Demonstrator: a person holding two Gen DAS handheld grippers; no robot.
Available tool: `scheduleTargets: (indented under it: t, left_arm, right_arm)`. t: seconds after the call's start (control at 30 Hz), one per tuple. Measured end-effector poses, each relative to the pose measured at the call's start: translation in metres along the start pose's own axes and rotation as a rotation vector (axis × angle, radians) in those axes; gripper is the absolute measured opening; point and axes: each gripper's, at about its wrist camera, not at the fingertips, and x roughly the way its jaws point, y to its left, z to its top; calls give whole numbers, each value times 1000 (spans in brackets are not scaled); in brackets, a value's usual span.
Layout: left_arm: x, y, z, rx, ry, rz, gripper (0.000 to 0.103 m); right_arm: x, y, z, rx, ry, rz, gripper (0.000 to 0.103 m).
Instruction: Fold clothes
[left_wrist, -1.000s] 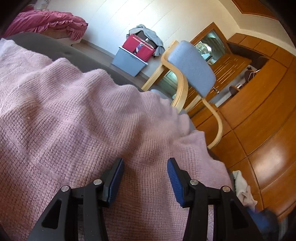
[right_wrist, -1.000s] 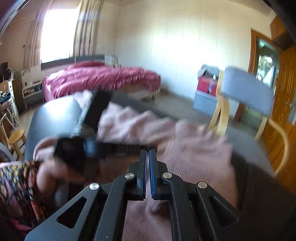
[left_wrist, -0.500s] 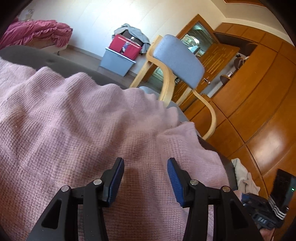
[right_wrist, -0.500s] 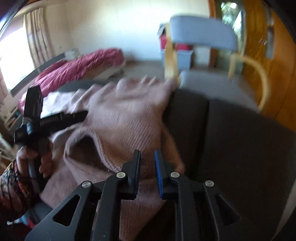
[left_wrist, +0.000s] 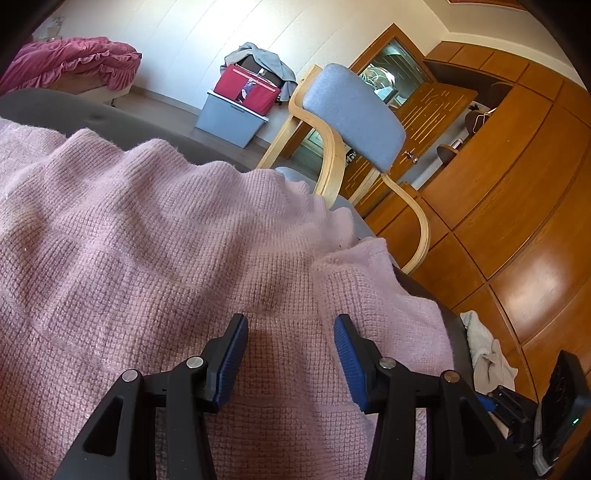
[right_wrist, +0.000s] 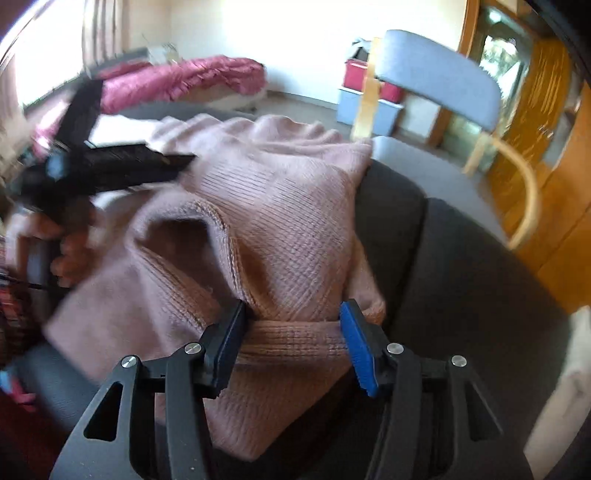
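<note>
The pink knit sweater (right_wrist: 280, 206) lay rumpled on the dark sofa (right_wrist: 461, 280), soft and floppy. Right tongs (right_wrist: 291, 338) had just been opening, ribbed cuff (right_wrist: 291, 334) between them (thickest grab spot). Left tongs (left_wrist: 291, 354) gaped, empty.

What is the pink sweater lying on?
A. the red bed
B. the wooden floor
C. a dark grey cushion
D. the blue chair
C: in the right wrist view the pink sweater is spread over a dark grey cushion, while the red bed and the blue chair stand farther back, apart from it.
</note>
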Motion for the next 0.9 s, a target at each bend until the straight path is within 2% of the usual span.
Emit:
scheduleTargets:
  t: [0.17,0.2,0.23,0.33,0.5,0.57,0.63,0.7,0.8,0.9]
  left_arm:
    - [2,-1,0,1,5,0,49]
    - [2,-2,-1,2,6,-1,49]
    - [2,-2,-1,2,6,-1,49]
    - [3,-2,-1,3,9,-3,49]
    - [4,-3,-2,4,15,-5,49]
    - [4,-2,-2,-1,15,-5,49]
    - [3,0,-2,-8,13,-5,49]
    - [3,3,-2,-21,11,-3,49]
    - [4,5,-1,-36,14,-1,49]
    - [3,7,-1,-47,12,-3,49]
  right_arm:
    - [9,5,6,16,-47,-126,56]
    - [10,4,7,29,-60,-140,47]
    - [11,5,8,39,-79,-138,27]
    - [9,3,12,88,-150,-147,18]
    - [-17,-32,34,271,-319,-102,16]
    - [-30,-39,46,300,-374,-77,16]
    - [-42,-36,65,289,-440,-42,15]
    - [-55,-19,83,230,-520,-18,6]
    - [-71,13,100,123,-616,-4,6]
    - [-69,46,111,31,-623,56,6]
